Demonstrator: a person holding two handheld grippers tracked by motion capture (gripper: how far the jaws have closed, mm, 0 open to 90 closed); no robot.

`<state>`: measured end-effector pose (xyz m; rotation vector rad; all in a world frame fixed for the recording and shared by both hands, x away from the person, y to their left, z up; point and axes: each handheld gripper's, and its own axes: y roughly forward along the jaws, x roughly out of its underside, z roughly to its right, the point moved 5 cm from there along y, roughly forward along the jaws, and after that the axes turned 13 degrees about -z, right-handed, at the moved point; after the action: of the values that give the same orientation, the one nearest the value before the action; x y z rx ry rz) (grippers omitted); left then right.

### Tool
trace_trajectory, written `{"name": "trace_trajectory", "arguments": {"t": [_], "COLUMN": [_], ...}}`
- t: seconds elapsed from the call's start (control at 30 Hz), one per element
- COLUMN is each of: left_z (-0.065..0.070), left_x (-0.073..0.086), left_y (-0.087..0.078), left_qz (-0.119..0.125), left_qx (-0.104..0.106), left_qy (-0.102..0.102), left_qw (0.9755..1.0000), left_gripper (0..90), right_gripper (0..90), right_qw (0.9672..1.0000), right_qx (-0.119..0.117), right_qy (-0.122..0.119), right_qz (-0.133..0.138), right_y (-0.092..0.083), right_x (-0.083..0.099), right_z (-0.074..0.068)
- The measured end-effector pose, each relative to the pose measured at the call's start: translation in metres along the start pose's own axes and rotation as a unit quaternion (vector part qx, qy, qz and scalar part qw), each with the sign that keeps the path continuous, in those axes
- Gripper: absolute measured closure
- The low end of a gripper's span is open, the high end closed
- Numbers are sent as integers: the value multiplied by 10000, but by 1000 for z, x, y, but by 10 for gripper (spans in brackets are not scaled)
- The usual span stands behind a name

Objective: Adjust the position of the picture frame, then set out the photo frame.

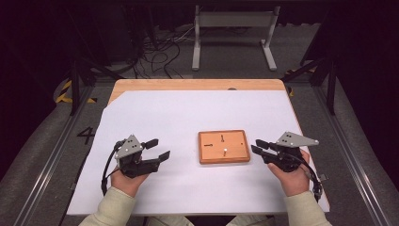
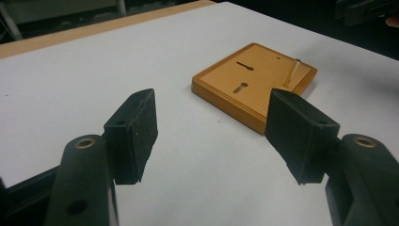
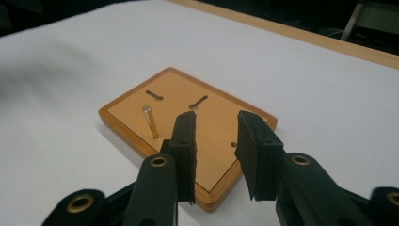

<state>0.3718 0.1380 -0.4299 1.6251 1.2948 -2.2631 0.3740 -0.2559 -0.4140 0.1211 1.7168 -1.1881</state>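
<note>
My left gripper (image 1: 157, 149) sits in my left hand (image 1: 126, 180) over the white sheet (image 1: 179, 113) that covers the light wooden table (image 1: 197, 84), well to the left of the board. Its black jaws stand wide apart with nothing between them; in the left gripper view its pads (image 2: 136, 134) frame bare white sheet, with the board lying ahead and to the right.

Between my two grippers, near the middle of the sheet, lies the flat rectangular orange-brown wooden board (image 1: 223, 146) with a raised rim. Two dark keyhole-shaped slots (image 1: 221, 138) are cut into its face, and a thin brass-coloured metal pin (image 3: 150, 121) with a silvery top stands upright in it, leaning slightly. A small dark hole (image 3: 233, 144) also shows in the board, by its near edge in the right gripper view.

My right gripper (image 1: 258, 145), in my right hand (image 1: 294, 178), points left at the board's right edge, just beside it. Its jaws are parted only narrowly and hold nothing; in the right gripper view the tips hang over the board's near corner, the pin just left of them.
</note>
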Motion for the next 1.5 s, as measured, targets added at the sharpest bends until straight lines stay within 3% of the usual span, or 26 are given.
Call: {"name": "trace_trajectory", "arguments": {"t": [0.2,0.43,0.6,0.83,1.23,1.5], "left_z": [-4,-7,-8,-10,-11,-11], "left_x": [1,4,8,14,15,15], "left_y": [-3,-6,-9,-14,-12,-9], "left_qz": [144,176,183,161,125,111], "left_qx": [-69,-143,-224,-308,-315,-288], "left_qy": [12,-71,-99,-192,-192,-179], "left_qw": [9999,9997,9995,9992,9992,9994], "left_gripper": [335,330,330,330,330,330], "right_gripper": [571,491,488,487,440,464], "right_qw": [9993,9993,9992,9981,9960,9954], "right_qx": [65,129,29,-204,-575,-671], "right_qy": [97,29,-291,-566,-686,-682], "right_qz": [350,360,287,163,78,-40], "right_y": [-7,-4,5,24,56,75], "right_x": [-2,-5,-16,-30,-39,-30], "right_z": [10,9,-4,-20,-41,-48]}}
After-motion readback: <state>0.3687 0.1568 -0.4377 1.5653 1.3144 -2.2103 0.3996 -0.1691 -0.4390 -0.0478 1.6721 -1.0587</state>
